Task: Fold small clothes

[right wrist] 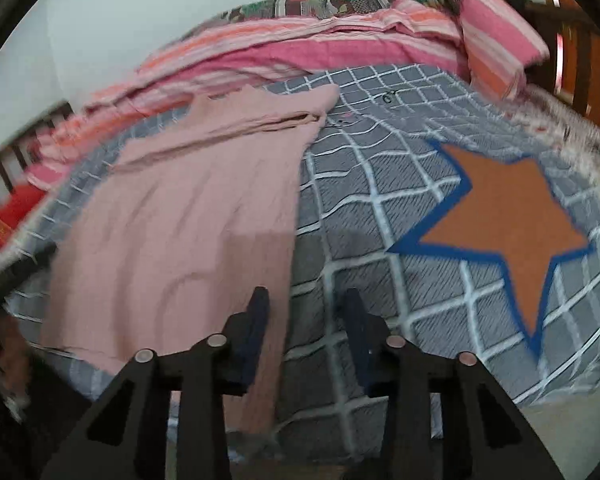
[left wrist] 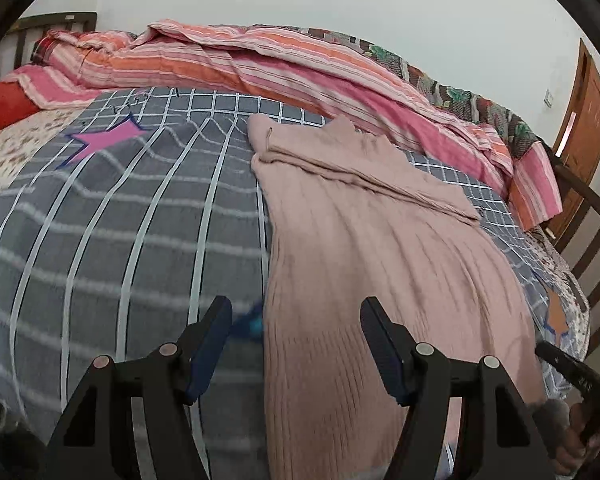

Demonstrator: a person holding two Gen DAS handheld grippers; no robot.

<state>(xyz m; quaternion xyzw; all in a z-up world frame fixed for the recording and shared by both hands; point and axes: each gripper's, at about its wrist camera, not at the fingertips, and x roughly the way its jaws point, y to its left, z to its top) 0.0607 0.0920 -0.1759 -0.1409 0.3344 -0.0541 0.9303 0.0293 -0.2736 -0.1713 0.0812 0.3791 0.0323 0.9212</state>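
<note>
Pink ribbed garment [left wrist: 364, 248] lies flat on grid bedspread [left wrist: 120, 240], long axis 6-to-12 | left gripper [left wrist: 296, 344] released, straddling hem's left edge at 12 | right gripper [right wrist: 306, 332] unclenched, nothing pinched, right hem edge between jaws at 11 | both about equally near.

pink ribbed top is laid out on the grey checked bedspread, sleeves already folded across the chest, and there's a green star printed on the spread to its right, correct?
Not quite: the star is orange with a blue outline, not green, as the right wrist view shows. The rest holds: the pink ribbed top lies on the grey checked bedspread with its sleeves folded across the chest.
</note>
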